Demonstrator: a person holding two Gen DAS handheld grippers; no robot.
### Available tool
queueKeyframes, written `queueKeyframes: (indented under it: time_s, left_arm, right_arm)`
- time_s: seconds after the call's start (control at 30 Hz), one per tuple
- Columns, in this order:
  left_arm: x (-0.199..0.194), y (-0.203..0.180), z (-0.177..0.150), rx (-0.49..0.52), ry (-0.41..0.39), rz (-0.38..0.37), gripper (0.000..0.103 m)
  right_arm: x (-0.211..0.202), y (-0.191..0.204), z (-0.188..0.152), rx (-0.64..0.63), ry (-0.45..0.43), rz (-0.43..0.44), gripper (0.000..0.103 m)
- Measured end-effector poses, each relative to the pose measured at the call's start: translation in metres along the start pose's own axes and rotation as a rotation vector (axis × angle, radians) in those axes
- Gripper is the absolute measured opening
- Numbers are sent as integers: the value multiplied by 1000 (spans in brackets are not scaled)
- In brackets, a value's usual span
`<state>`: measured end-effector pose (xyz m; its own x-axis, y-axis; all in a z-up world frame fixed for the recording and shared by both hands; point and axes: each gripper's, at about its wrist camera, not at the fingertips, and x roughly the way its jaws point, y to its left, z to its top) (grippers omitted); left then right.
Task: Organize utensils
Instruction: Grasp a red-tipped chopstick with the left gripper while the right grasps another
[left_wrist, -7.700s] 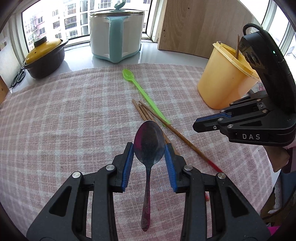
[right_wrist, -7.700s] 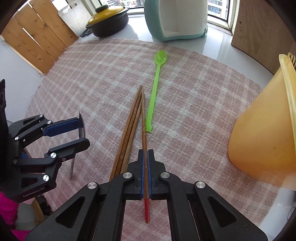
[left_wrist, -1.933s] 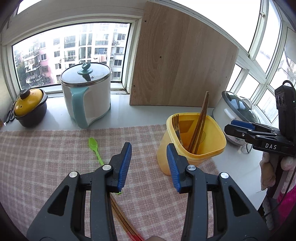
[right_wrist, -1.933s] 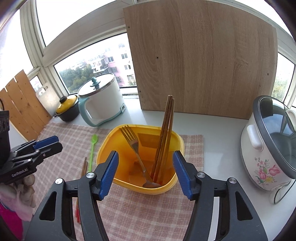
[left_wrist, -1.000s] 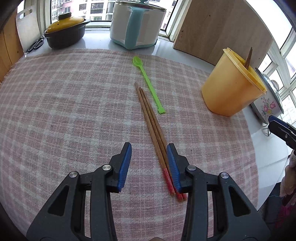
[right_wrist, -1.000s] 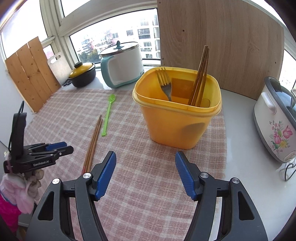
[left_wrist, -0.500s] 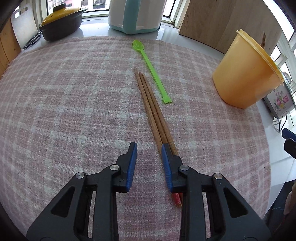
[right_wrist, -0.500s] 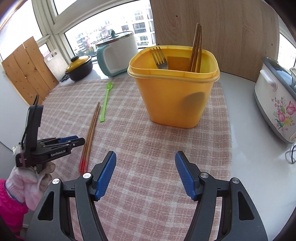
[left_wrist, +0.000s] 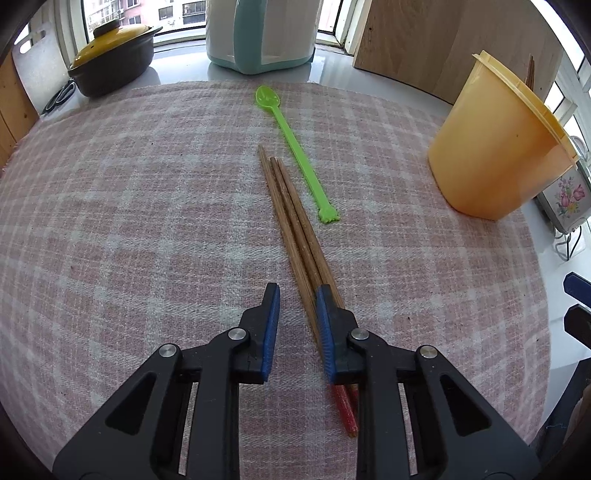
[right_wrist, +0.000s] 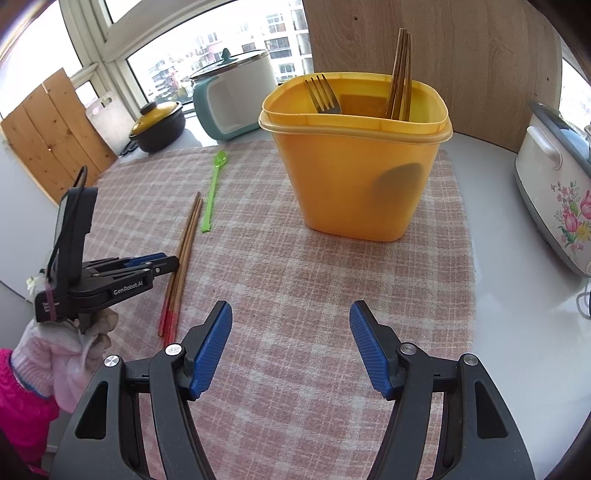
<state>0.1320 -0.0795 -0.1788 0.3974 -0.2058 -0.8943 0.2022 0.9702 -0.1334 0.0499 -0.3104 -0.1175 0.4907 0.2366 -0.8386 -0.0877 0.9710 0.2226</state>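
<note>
Lower than a moment ago, the left gripper (left_wrist: 295, 314) is closing over the red-tipped wooden chopsticks (left_wrist: 291, 210) lying on the checked cloth (left_wrist: 129, 221), one stick between its pads, beside the green spoon (left_wrist: 291, 140). Right view: the right gripper (right_wrist: 290, 343) hangs wide and empty before the yellow tub (right_wrist: 354, 177).

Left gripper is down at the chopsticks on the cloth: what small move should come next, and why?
Probably a slight shift toward the chopsticks before the grip finishes. The left gripper is closing, but only one stick lies between its pads; the others run under the right-hand finger. Centring should catch the whole bundle for the yellow container.
</note>
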Motion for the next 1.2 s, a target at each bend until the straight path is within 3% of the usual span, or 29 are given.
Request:
queueKeyframes:
  time_s: [0.33,0.47,0.53,0.77,0.83,1.2]
  left_arm:
    - [4,2,3,21,15,0,16]
    - [11,-7,6,67,9,36,15]
    - [12,-4,7,53,9,31,10]
    - [10,15,6,7,11,-6,5]
    - [9,21,4,-10,13,-26,5]
    - [5,52,-11,-71,13,-55,5]
  right_arm:
    - [8,11,-4,12,20,22,66]
    - [10,16,-3,10,30,30,65]
    - [12,19,-1,6,36,35,66]
    - [27,32,6,1,71,83,65]
    - [34,38,9,2,85,109,55]
    - [90,83,31,-60,205,183,30]
